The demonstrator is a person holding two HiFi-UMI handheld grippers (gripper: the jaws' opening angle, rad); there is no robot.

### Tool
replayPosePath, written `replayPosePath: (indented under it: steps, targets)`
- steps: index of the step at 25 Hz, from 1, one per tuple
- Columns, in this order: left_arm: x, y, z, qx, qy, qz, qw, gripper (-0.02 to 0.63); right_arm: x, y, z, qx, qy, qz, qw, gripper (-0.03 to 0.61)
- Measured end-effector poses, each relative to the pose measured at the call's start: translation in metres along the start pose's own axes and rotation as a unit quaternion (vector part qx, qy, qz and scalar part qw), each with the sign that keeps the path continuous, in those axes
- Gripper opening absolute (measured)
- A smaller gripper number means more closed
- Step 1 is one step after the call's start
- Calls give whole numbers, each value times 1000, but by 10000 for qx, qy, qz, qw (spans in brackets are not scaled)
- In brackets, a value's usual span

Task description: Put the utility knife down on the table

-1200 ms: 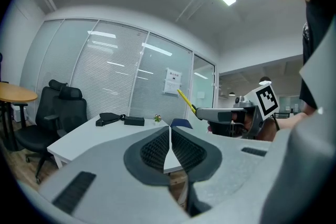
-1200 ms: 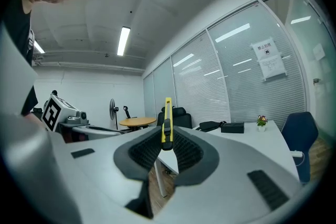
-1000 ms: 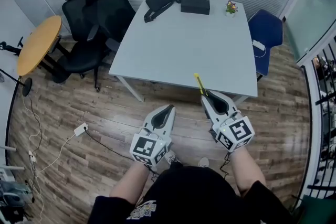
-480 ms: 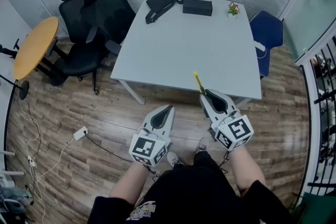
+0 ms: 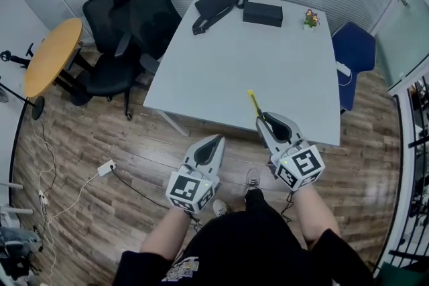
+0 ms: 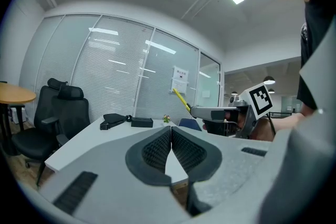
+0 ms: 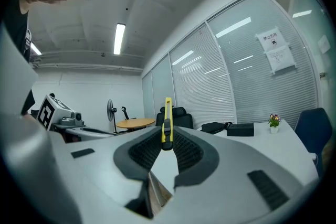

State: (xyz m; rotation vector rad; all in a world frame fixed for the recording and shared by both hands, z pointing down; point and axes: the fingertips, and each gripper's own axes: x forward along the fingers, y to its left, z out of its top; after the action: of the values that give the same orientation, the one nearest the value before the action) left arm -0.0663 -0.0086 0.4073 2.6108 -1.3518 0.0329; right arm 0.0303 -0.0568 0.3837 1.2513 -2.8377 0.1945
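Note:
A slim yellow utility knife (image 5: 254, 103) sticks up and forward from my right gripper (image 5: 263, 119), which is shut on its lower end; in the right gripper view the knife (image 7: 167, 122) stands upright between the pads. Its tip hangs over the near edge of the white table (image 5: 248, 57). My left gripper (image 5: 216, 140) is level beside it, short of the table's near edge, jaws shut with nothing between them (image 6: 171, 140). In the left gripper view the right gripper and the knife (image 6: 182, 100) show at the right.
On the table's far end lie a black bag (image 5: 214, 7), a black box (image 5: 262, 13) and a small potted flower (image 5: 310, 18). Black office chairs (image 5: 127, 30) stand left of the table, a blue chair (image 5: 353, 50) right. A round wooden table (image 5: 52, 55) is far left.
Both grippers have moved forward toward the table's near edge, the knife still held in the right one. The table sits closer in the head view.

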Motion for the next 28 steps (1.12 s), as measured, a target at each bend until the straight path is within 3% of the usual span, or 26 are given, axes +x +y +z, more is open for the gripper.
replayPosePath:
  steps: [17,28]
  targets:
    - [131,20,7,-80,78,758,9971,6,72,-132,-4,148,197,806,9964,67]
    - [169,17,5,-70,163,746,9971,6,83,-172,-6,178,240,779,9965,67]
